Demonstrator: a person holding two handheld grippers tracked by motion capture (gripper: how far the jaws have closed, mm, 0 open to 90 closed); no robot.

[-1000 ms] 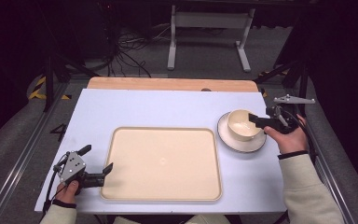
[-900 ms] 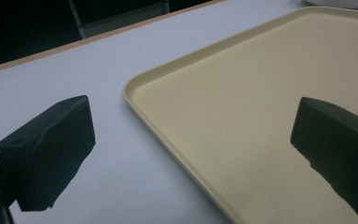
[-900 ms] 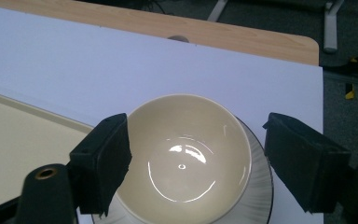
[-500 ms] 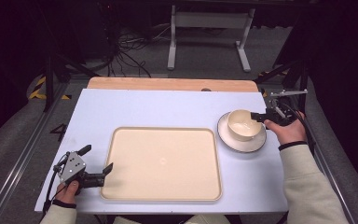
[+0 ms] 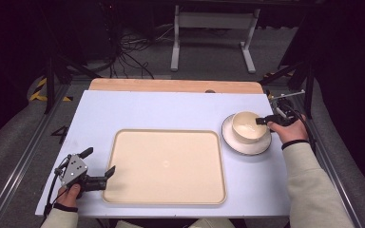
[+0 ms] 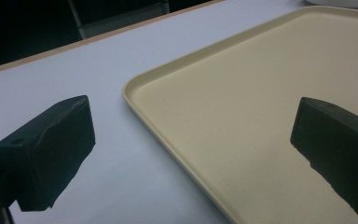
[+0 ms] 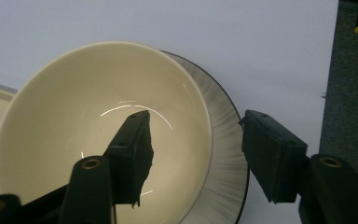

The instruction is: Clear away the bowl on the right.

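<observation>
- Right hand-held gripper point(image 5: 262, 121) is set astride the near wall of the bowl point(image 5: 245, 126): 1 jaw is seen inside, 1 outside over the plate point(image 5: 261, 145). The jaws have just been closing, but gaps to the rim are still seen, so nothing is pinched yet.
- Straddling the rim is judged to be the setup for a wall pinch, the bowl being too wide to span.
- Bowl is stacked on the plate at the counter's point(image 5: 171, 111) right side, just beside the tray point(image 5: 166, 166).
- Left hand-held gripper point(image 5: 99, 175) is held spread and empty at the tray's near-left corner, 1 jaw over the tray, 1 over the counter.
- Bowl: glossy cream ceramic, round, deep. Plate: white, dark-edged, faint radial streaks. Tray: matte beige, rounded rectangle, raised lip. Counter: smooth pale blue.
</observation>
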